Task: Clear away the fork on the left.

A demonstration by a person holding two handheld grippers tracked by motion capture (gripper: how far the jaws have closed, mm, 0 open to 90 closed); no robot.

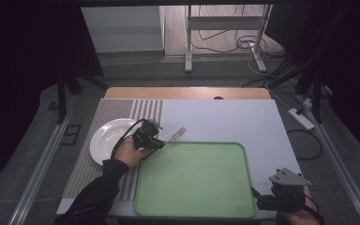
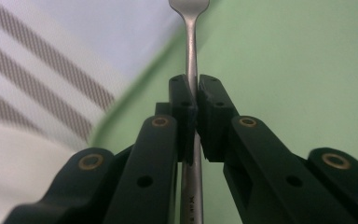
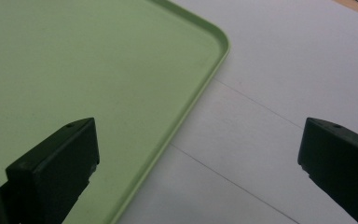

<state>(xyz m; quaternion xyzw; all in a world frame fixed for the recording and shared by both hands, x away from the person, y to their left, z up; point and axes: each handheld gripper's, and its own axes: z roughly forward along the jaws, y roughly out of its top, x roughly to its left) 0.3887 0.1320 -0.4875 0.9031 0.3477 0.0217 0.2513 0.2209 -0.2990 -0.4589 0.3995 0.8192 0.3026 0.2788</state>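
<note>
Desk (image 1: 225, 122) carrying green tray (image 1: 197, 180): left gripper (image 2: 193, 100) fingers clenching a fork (image 2: 192, 56) handle; right gripper (image 3: 198, 163) fingers spreading wide, grasping nothing.

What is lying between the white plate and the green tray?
In the high view, the left gripper sits between the plate and the tray, clamped on a fork. Under it is striped placemat.
</note>
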